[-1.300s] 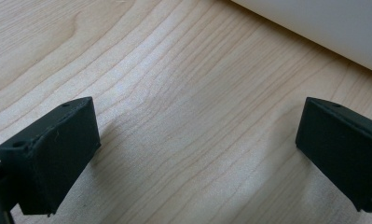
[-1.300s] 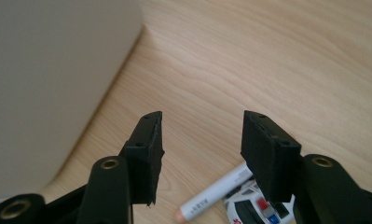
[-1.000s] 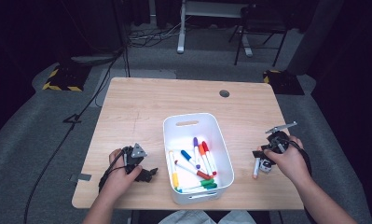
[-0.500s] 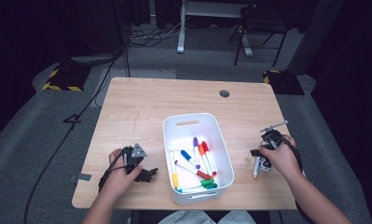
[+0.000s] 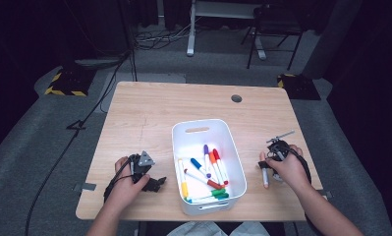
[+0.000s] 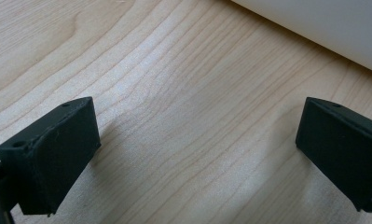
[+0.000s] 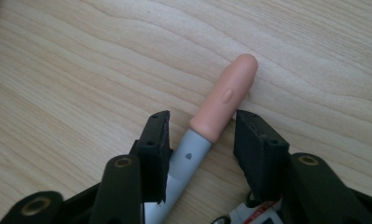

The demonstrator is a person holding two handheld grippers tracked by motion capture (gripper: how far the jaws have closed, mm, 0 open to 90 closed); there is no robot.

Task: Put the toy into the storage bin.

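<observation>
Right gripper view | item: 1 marker point(image 7: 207, 133), peach cap, grey barrel, flat on surface point(image 7: 81, 56) right of white bin point(image 5: 208, 167) | handling: light, stiff, smooth, may roll; grasp mid-barrel | right gripper point(image 7: 200, 135): jaws just closing, straddling marker, not clamped | left gripper point(image 6: 193, 149): released, empty.

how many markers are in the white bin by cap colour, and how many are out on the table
In the white bin, as far as the high view shows:
purple: 1
blue: 1
orange: 1
red: 2
yellow: 1
green: 2
On the table, between the right gripper jaws:
peach-capped marker: 1
Total: 9
</observation>
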